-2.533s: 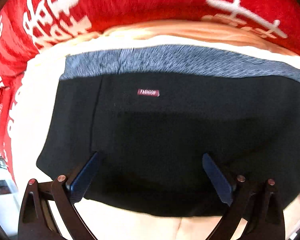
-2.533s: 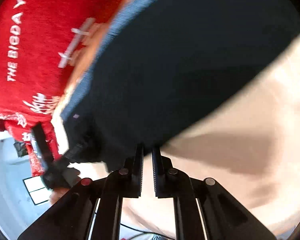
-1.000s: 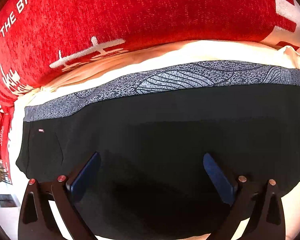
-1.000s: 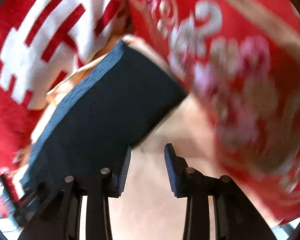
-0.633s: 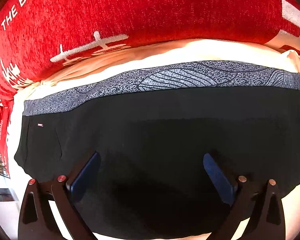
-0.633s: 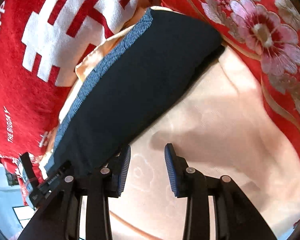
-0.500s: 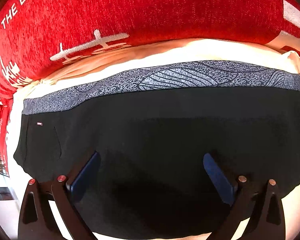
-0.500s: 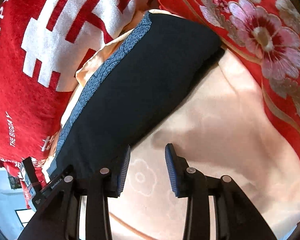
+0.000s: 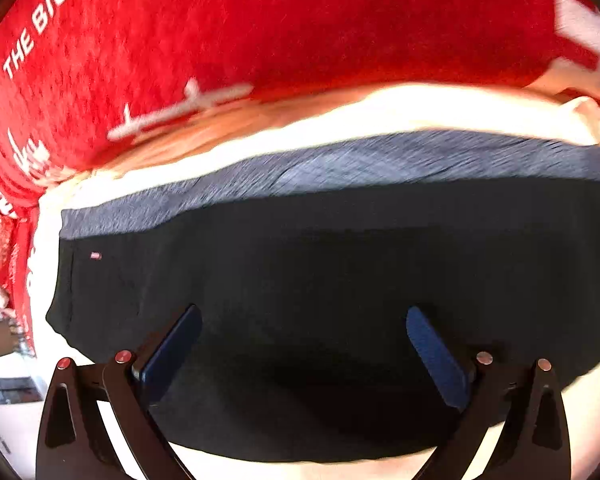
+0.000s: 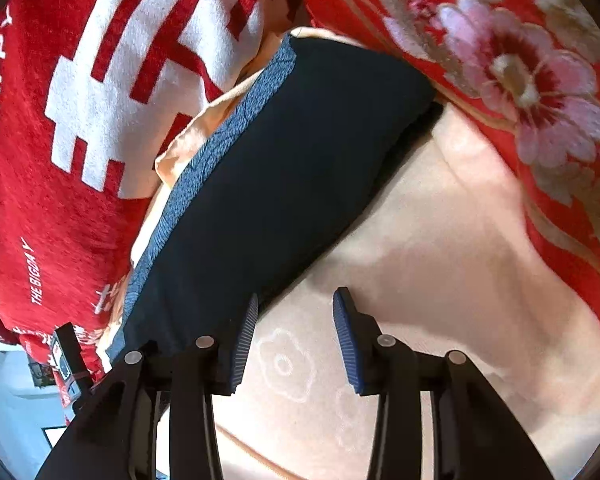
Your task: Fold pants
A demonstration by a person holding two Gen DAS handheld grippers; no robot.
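The black pants (image 9: 308,280) lie folded flat on a cream sheet (image 9: 300,148), their grey patterned waistband (image 9: 340,164) along the far edge. My left gripper (image 9: 300,340) is open and empty, hovering over the pants' near half. In the right wrist view the pants (image 10: 284,168) run diagonally, waistband (image 10: 220,148) on the left. My right gripper (image 10: 294,320) is open and empty, just above the sheet (image 10: 440,280) beside the pants' near edge; its left finger (image 10: 244,340) is at that edge.
Red cushions with white lettering (image 9: 260,32) stand behind the pants. A red floral cushion (image 10: 520,60) is at the right. The other gripper (image 10: 68,356) shows at the pants' far left end. The cream sheet extends to the right of the pants.
The left view shifted slightly and is blurred; the pants sit a bit lower and rightward in it. My right gripper stayed open and barely moved. The pants have not changed shape.
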